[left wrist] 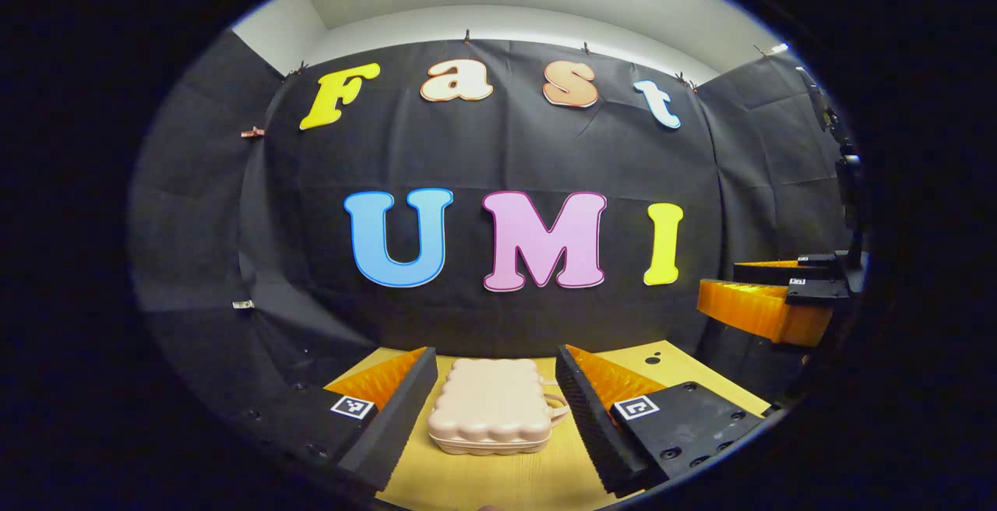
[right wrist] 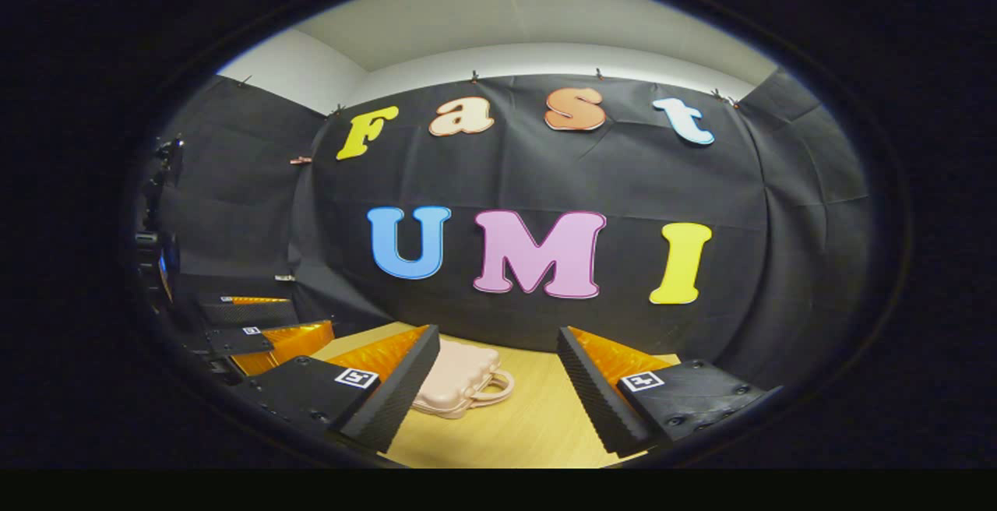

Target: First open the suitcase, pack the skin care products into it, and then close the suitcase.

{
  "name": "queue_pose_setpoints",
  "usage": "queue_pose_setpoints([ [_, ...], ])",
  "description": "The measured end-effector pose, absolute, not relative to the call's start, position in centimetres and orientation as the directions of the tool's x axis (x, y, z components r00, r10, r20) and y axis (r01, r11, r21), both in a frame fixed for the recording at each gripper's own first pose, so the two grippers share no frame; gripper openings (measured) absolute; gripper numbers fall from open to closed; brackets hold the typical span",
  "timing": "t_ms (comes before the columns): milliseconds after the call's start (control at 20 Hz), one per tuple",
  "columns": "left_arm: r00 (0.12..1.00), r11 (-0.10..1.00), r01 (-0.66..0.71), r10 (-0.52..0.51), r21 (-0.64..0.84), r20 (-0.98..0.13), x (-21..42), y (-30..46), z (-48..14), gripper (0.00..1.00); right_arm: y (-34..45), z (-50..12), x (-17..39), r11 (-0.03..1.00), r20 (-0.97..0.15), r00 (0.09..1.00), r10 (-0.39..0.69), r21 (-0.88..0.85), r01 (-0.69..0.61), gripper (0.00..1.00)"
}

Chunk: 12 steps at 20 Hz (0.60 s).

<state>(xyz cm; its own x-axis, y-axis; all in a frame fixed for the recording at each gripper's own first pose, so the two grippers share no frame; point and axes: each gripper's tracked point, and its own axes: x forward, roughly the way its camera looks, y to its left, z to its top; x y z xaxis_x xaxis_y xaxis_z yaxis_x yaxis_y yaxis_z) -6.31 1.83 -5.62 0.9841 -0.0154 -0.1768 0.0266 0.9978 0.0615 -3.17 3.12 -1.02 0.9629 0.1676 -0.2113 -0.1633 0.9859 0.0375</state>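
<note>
Suitcase (left wrist: 491, 408) closed on table (left wrist: 514, 480), between gaping empty left tongs (left wrist: 494, 398); right tongs (right wrist: 498, 386) gaping, empty.

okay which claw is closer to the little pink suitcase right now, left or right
Left, probably. The left claw is open and lined up straight on the closed suitcase, fingers not touching it. The right claw, also open, sits off to the case's handle side.

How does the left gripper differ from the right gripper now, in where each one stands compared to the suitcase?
The left gripper points straight at the closed suitcase, which lies between its fingers in the left gripper view. The right gripper points past it: in the right gripper view the suitcase sits off to the left, partly behind one finger, with bare table between the fingers. Both are open, hold nothing and touch nothing.
</note>
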Motion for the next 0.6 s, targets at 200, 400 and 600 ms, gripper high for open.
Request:
queue_pose_setpoints([
  [200, 0.993, 0.999, 0.012, -0.008, 0.038, -0.121, -7.4, 2.3, -3.6, 0.96, 3.6, -0.9, -4.6, 0.987, -0.195, 0.968, 0.159, 0.020, -0.158, 0.96],
  [400, 0.992, 1.000, -0.022, 0.024, 0.020, -0.125, -8.1, 3.3, -2.8, 0.96, 4.7, -0.7, -5.6, 0.981, -0.202, 0.960, 0.193, 0.035, -0.190, 0.96],
  [600, 0.988, 0.992, -0.125, 0.127, 0.021, -0.084, -9.3, 5.5, -2.4, 0.96, 5.7, -1.8, -5.9, 0.973, -0.245, 0.943, 0.226, 0.015, -0.229, 0.96],
])
